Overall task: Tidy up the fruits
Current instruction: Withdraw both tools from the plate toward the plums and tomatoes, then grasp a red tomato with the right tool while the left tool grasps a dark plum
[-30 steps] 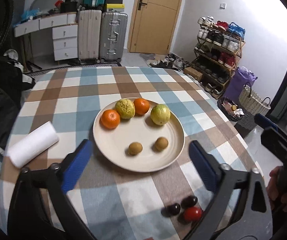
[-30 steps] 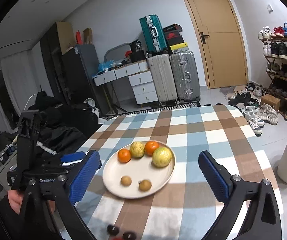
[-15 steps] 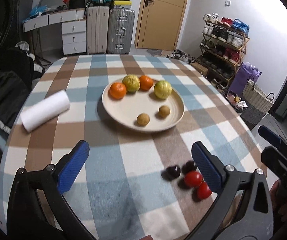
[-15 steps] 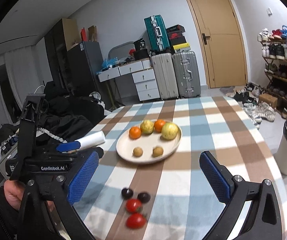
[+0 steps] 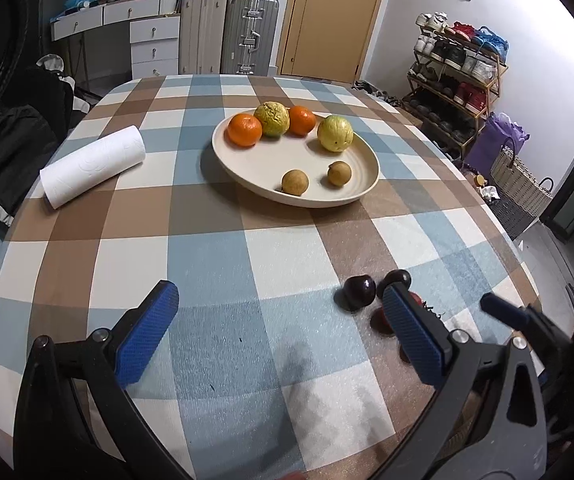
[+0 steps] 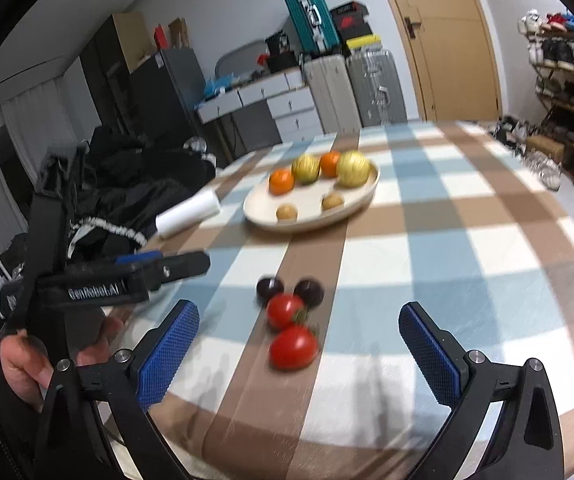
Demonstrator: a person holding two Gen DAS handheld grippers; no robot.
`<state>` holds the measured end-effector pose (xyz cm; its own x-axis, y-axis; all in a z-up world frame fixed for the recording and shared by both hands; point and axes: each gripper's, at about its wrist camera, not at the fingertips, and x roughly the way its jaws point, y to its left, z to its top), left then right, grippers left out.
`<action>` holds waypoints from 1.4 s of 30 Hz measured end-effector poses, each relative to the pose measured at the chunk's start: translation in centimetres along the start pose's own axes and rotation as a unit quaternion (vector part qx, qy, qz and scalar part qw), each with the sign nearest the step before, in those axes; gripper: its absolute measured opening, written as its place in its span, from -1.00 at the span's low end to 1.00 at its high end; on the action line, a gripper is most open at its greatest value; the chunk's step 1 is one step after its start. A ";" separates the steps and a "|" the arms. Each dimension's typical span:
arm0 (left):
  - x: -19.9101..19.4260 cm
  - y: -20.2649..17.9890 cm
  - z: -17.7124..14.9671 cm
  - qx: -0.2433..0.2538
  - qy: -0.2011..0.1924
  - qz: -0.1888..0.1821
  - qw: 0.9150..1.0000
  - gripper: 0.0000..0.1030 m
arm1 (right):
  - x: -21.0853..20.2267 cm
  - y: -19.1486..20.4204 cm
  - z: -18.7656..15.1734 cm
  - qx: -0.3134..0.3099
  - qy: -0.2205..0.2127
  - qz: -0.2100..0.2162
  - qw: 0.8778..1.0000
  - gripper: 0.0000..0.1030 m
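A cream plate [image 5: 243, 160] [image 6: 259, 216] holds two oranges [image 5: 245, 130], two yellow-green fruits [image 5: 335, 133] and two small brown fruits [image 5: 295, 182]. Near the table's front edge lie two dark plums [image 6: 270, 288] [image 5: 360, 292] and two red tomatoes [image 6: 293, 347]. In the left wrist view the tomatoes are mostly hidden behind my blue right finger. My left gripper [image 5: 283, 326] hovers open over the cloth, left of the plums. My right gripper [image 6: 299, 340] is open, with the nearer tomato between its fingertips, untouched.
A white paper roll [image 5: 93, 165] lies left of the plate. Dark clothing [image 6: 127, 184] is heaped beyond the table's left side. Suitcases [image 5: 247, 32], drawers and a door stand behind; a shoe rack [image 5: 459, 68] and basket are to the right.
Both grippers have pulled back toward the near edge and dropped lower. The plums and tomatoes now sit close in front of the right gripper. Both stayed open.
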<state>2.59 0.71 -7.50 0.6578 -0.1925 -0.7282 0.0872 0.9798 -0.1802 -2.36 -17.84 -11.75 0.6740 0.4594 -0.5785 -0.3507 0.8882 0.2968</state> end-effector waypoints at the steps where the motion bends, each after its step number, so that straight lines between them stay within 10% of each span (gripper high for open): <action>1: 0.0 0.0 0.0 0.000 0.000 0.001 1.000 0.98 | 0.4 0.0 -0.4 0.001 0.007 0.002 1.000 0.98; 8: 0.8 0.5 -0.2 -0.007 0.010 0.002 1.000 0.98 | 1.9 0.2 -1.0 -0.003 0.019 0.004 1.000 0.90; 25: 3.4 0.1 0.3 0.001 0.039 -0.015 0.999 0.98 | 3.7 0.2 -1.3 -0.020 0.044 0.010 0.999 -0.30; 42: 6.3 -1.2 1.4 0.018 0.067 -0.060 0.996 0.94 | 2.0 -1.1 -0.5 -0.012 0.001 0.021 1.000 -0.35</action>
<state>7.69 -1.57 -10.95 0.5358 -0.3116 -0.7848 0.1880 0.9501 -0.2490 -0.99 -17.90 -13.62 0.6567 0.4965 -0.5677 -0.3943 0.8677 0.3027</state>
